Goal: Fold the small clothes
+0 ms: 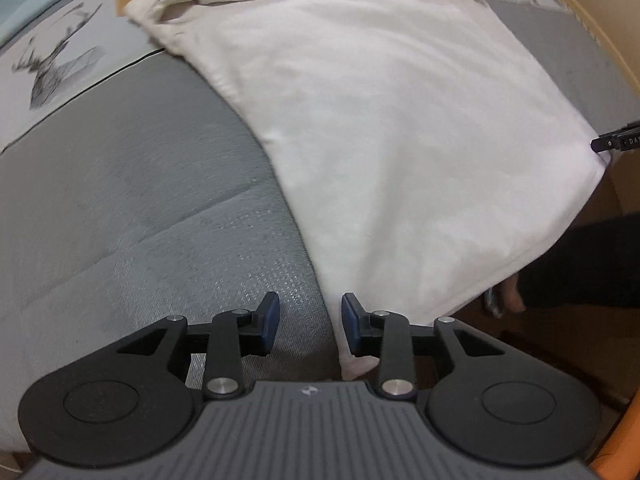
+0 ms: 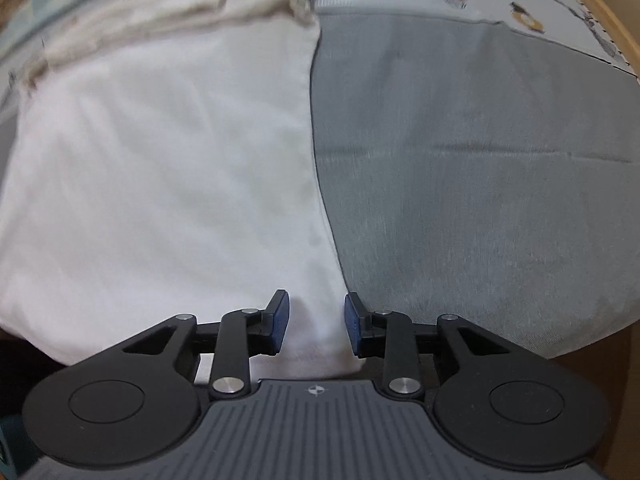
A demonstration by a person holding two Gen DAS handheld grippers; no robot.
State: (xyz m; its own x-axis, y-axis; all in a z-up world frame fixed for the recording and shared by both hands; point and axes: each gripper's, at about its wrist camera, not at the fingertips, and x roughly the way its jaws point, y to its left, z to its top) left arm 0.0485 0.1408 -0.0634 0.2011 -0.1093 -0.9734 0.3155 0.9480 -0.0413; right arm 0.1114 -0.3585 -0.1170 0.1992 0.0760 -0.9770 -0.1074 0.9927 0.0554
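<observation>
Soft matt white cloth garment (image 1: 400, 140) on woven grey fabric (image 1: 140, 200), seemingly coarse.

The left gripper (image 1: 310, 322) pointed steeply downward with its jaws parted and nothing clamped between them. The right gripper (image 2: 316, 322) matched it, angled down, blue pads (image 2: 280, 320) apart, gripping nothing.

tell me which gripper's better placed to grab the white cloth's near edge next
Right. The right gripper has white cloth between its open jaws; the left gripper straddles the cloth's edge, mostly over grey bedding.
</observation>
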